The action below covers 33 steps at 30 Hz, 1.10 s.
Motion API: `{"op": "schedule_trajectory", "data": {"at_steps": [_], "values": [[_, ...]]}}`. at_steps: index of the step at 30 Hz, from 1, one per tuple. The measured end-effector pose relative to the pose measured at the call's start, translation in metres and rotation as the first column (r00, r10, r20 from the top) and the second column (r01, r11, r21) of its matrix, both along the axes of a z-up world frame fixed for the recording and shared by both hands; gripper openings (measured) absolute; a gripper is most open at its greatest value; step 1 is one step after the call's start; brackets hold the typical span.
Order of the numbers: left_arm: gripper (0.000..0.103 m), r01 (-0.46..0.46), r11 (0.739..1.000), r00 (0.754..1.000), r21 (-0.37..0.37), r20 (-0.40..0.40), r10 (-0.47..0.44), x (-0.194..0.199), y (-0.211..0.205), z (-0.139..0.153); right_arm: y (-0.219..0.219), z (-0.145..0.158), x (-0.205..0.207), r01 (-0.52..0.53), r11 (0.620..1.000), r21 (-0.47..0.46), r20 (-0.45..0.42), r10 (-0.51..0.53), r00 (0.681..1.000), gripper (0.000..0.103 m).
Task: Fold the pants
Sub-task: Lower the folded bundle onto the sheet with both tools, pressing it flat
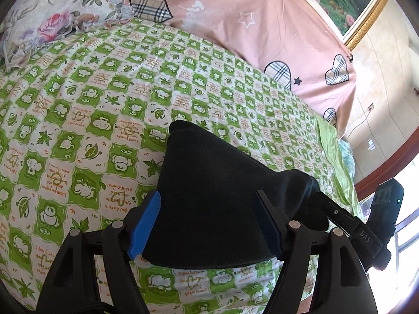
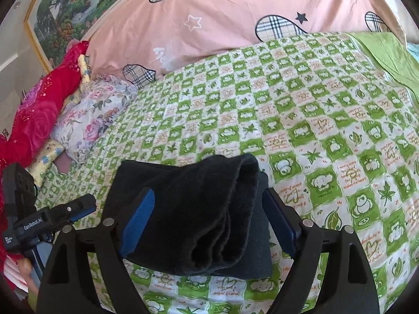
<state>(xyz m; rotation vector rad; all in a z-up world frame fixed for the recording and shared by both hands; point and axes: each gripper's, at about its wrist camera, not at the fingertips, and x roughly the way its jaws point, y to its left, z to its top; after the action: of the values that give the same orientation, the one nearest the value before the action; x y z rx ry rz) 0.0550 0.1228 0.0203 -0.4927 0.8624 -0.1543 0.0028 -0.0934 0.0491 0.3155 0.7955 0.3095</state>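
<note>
The black pants (image 1: 209,196) lie folded into a small bundle on the green checked bedsheet (image 1: 91,104). My left gripper (image 1: 207,204) is open, with its blue pads on either side of the bundle and not pinching it. In the right wrist view the pants (image 2: 199,209) show stacked folded layers. My right gripper (image 2: 209,201) is also open and straddles the bundle. The right gripper shows in the left wrist view (image 1: 348,222) touching the bundle's right end. The left gripper shows in the right wrist view (image 2: 62,214) at the left, clear of the cloth.
A pink quilt with plaid hearts (image 1: 248,26) lies along the far side of the bed. A floral pillow (image 1: 52,13) and a red rose blanket (image 2: 39,115) lie at the head end. A framed landscape painting (image 2: 73,7) hangs on the wall.
</note>
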Motion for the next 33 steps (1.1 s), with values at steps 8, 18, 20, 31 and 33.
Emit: {"op": "schedule_trajectory", "data": {"at_steps": [8,18,20,31,33], "values": [[0.073,-0.005,1.0,0.999,-0.024,-0.039,0.004,0.011,0.002,-0.011,-0.009,-0.023,0.005,0.018,0.999,0.026,-0.069,-0.016,0.997,0.085],[0.073,-0.002,1.0,0.997,-0.024,-0.079,0.0,0.026,0.002,-0.026,-0.021,-0.041,0.003,0.007,1.0,-0.003,-0.084,-0.007,0.996,0.085],[0.073,-0.005,1.0,0.997,-0.015,-0.083,0.003,0.029,0.001,-0.028,-0.024,-0.044,0.002,0.005,1.0,-0.012,-0.081,-0.006,0.997,0.085],[0.075,-0.01,1.0,0.992,-0.011,-0.125,0.008,0.043,0.006,-0.051,-0.032,-0.054,0.004,-0.013,0.999,0.043,-0.094,0.017,0.995,0.085],[0.075,-0.011,1.0,0.992,-0.022,-0.125,0.008,0.042,0.007,-0.054,-0.032,-0.056,0.006,-0.024,0.998,0.062,-0.099,0.03,0.995,0.084]]}}
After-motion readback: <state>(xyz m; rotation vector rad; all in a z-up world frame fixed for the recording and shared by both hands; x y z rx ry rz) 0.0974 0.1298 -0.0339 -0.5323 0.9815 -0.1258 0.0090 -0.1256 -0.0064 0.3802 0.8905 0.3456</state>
